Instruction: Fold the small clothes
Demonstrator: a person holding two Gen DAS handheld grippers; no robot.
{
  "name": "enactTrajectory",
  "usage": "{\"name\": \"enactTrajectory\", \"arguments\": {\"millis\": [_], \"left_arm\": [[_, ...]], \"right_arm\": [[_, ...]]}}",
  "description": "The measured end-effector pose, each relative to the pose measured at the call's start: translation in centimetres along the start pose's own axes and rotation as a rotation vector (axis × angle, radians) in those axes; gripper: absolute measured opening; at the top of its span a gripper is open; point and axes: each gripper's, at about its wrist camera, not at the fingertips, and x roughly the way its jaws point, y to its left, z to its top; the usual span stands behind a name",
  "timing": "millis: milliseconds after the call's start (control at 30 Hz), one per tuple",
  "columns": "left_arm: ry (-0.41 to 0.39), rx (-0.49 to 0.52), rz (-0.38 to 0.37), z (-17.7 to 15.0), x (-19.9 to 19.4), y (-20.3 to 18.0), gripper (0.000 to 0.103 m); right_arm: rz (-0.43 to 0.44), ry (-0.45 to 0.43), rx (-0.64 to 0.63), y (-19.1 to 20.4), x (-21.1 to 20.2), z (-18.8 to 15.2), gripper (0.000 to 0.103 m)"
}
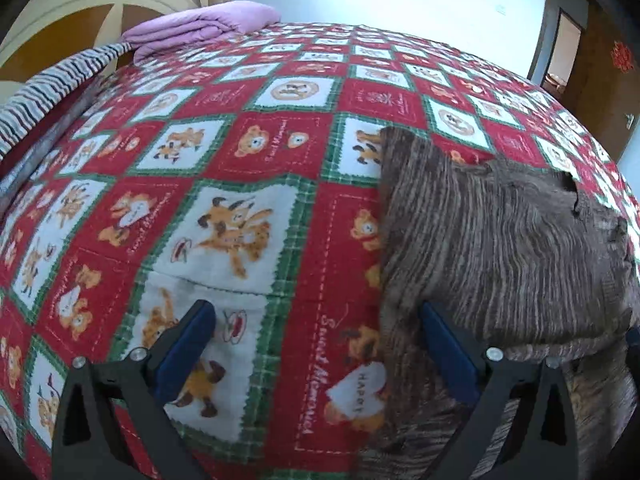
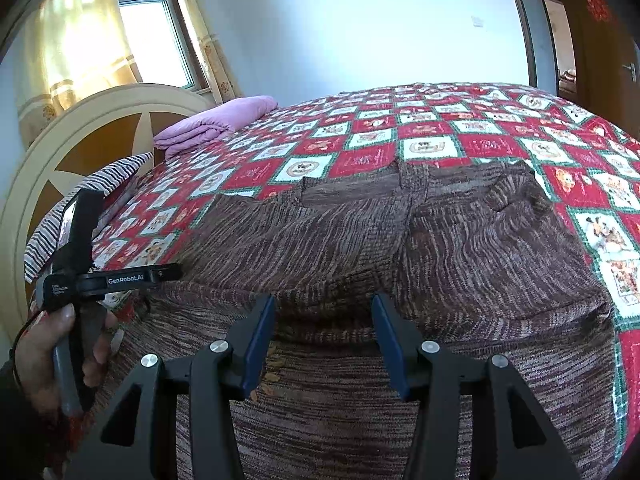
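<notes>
Brown knit garment (image 2: 400,248) lies on quilt (image 2: 440,136), right tongs (image 2: 323,340) parted above

The left gripper (image 1: 316,344), black-framed with blue pads, points steeply down, its jaws spread wide with nothing pinched between them. The right gripper (image 2: 323,332) tilts down less steeply, jaws parted about halfway. A bare left hand (image 2: 60,360) clasps the left gripper's handle.

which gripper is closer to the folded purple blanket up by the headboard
Left. The left gripper hovers over the red patchwork bedspread, on the folded purple blanket's side of the brown striped knit garment. The right gripper hangs over that garment, farther from it.
</notes>
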Motion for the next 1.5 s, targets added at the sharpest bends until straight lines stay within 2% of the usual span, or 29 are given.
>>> {"name": "enactTrajectory", "arguments": {"millis": [133,167,200,267,300,333,367,400,533,633,700,767,933,1067,1233,1367,1500], "left_arm": [[-0.02,0.019,0.038,-0.2,-0.1,-0.6,0.103],[-0.023,0.012,0.041,-0.4,-0.1,-0.5,0.103],[-0.024,0.002,0.041,-0.5,-0.2,-0.3,0.103],[-0.02,-0.029,0.032,-0.7,-0.3,0.4,0.103],[-0.019,-0.039,0.026,-0.9,-0.4,0.7,0.103],[-0.02,-0.041,0.025,-1.0,-0.4,0.8,0.103],[-0.022,-0.04,0.022,-1.1,-0.5,0.9,0.103],[-0.022,-0.039,0.021,-1.2,-0.5,0.9,0.103],[-0.034,-0.031,0.027,-1.8,-0.9,0.8,0.103],[-0.022,-0.027,0.026,-1.5,-0.5,0.7,0.103],[-0.027,-0.026,0.027,-1.5,-0.6,0.7,0.103],[-0.027,-0.032,0.021,-1.6,-0.6,0.8,0.103],[0.001,0.015,-0.016,-1.5,-1.6,0.5,0.103],[-0.066,0.066,-0.011,-3.1,-4.9,0.1,0.103],[-0.105,0.13,-0.023,-6.0,-8.2,-0.8,0.103],[-0.069,0.124,-0.11,-8.4,-10.0,-1.1,0.103],[-0.061,0.119,-0.162,-10.3,-11.5,-1.7,0.103]], "right_arm": [[0.041,0.026,-0.065,2.6,0.6,2.2,0.054],[0.054,0.043,-0.085,3.2,1.1,2.6,0.063],[0.068,0.079,-0.105,3.9,2.2,3.0,0.068],[0.082,0.162,-0.13,4.4,4.5,3.2,0.068],[0.063,0.206,-0.128,4.2,5.4,2.8,0.068],[0.043,0.262,-0.102,3.7,6.3,2.0,0.068],[0.054,0.275,-0.079,3.3,6.3,1.4,0.068],[0.073,0.243,-0.073,3.0,5.6,0.9,0.068],[0.081,0.233,-0.056,2.7,4.4,0.0,0.068],[0.035,0.25,-0.104,3.5,5.2,-0.2,0.071],[0.026,0.275,-0.175,4.8,5.9,-0.2,0.09],[-0.01,0.299,-0.254,6.1,6.4,-0.6,0.093],[-0.006,0.277,-0.255,5.7,5.3,-0.3,0.093],[0.019,0.23,-0.185,4.8,2.3,-0.2,0.093],[0.004,0.159,-0.189,4.9,-2.1,-0.5,0.093],[-0.021,0.13,-0.192,4.8,-4.9,-1.3,0.093],[-0.045,0.123,-0.186,4.6,-6.7,-2.3,0.093]]}}
